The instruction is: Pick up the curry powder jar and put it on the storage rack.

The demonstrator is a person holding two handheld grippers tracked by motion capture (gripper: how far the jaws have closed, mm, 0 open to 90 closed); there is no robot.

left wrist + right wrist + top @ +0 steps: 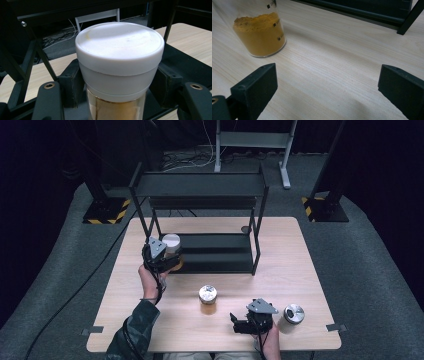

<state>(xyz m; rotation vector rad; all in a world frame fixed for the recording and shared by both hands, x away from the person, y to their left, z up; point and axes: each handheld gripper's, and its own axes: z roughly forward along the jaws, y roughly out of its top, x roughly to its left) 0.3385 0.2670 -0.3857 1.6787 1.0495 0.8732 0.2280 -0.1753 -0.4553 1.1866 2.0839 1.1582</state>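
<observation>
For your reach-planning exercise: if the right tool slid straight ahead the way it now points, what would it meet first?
Probably nothing soon: the open right tool faces bare light wooden table. The glass jar of orange powder sits left of its line; the black metal shelf rack lies beyond, though depth is uncertain.

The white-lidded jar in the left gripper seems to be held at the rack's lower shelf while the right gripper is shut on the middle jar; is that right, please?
Not quite: the right gripper is open and holds nothing. The right gripper view shows its fingers wide apart over bare table, with the jar of yellow powder off to one side. The rest stands: the left gripper holds the white-lidded jar at the rack's lower shelf.
</observation>
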